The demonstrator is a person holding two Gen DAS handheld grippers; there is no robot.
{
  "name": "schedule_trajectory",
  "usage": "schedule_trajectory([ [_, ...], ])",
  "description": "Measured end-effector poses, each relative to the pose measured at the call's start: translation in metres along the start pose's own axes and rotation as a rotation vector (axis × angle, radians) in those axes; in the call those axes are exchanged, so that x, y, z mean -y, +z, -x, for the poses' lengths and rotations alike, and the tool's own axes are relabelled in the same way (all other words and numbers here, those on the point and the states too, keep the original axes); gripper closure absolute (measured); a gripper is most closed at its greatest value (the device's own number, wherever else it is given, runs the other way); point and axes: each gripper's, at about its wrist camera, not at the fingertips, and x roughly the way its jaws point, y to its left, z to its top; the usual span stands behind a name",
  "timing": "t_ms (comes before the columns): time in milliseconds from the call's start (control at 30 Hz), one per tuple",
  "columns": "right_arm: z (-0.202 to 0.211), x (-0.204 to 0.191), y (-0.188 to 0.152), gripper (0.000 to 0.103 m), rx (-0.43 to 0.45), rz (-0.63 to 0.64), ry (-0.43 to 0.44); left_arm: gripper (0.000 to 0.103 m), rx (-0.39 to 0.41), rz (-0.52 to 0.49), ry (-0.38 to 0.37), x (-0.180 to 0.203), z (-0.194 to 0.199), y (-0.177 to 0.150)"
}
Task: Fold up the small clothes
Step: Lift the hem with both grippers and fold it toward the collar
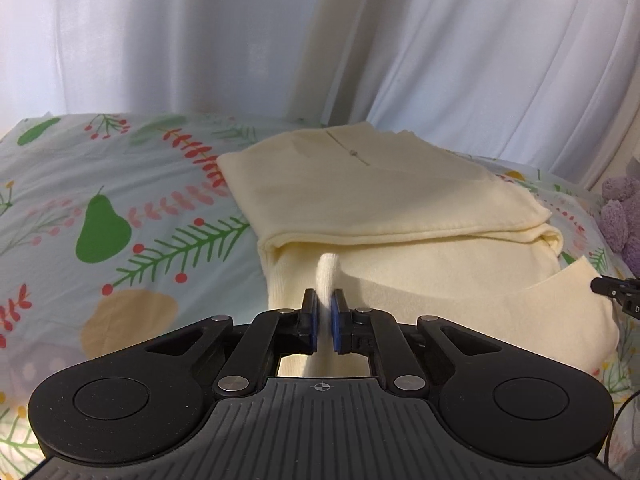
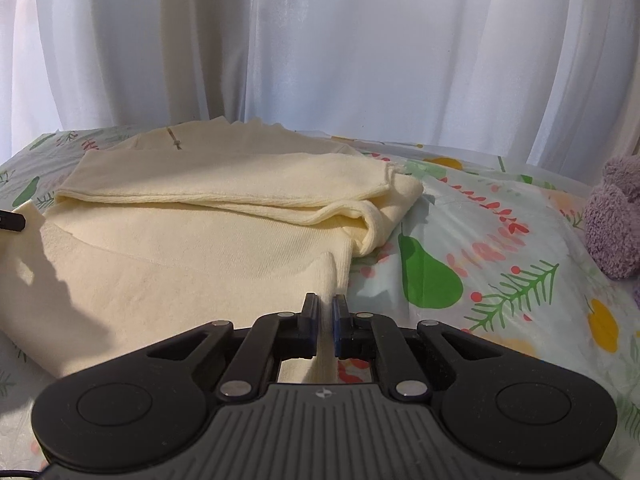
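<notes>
Sweater (image 1: pixel 400 200) lay mid-frame on the bedsheet (image 1: pixel 120 200), sleeves already folded in. We had left gripper (image 1: pixel 325 312) and right gripper (image 2: pixel 326 316) both clenched on its near hem; final fold remained.

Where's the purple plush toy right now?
The purple plush toy sits on the printed bedsheet at the far right edge of both wrist views, right of the cream sweater, not touching it.

purple plush toy (image 2: pixel 616 216) | cut off at right edge
</notes>
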Motion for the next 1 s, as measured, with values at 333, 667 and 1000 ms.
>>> schedule_trajectory([
  [333,-0.008,-0.001,0.05,0.097,0.132,0.053,-0.044,0.095,0.142,-0.013,0.068,0.007,-0.006,0.058],
  [667,-0.102,0.017,0.078,0.097,0.051,0.009,-0.063,0.094,0.123,0.075,0.141,-0.005,-0.097,0.076],
  [1000,-0.11,0.018,0.067,0.078,-0.015,0.076,0.021,0.044,0.027,0.133,-0.042,-0.02,-0.104,0.055],
])
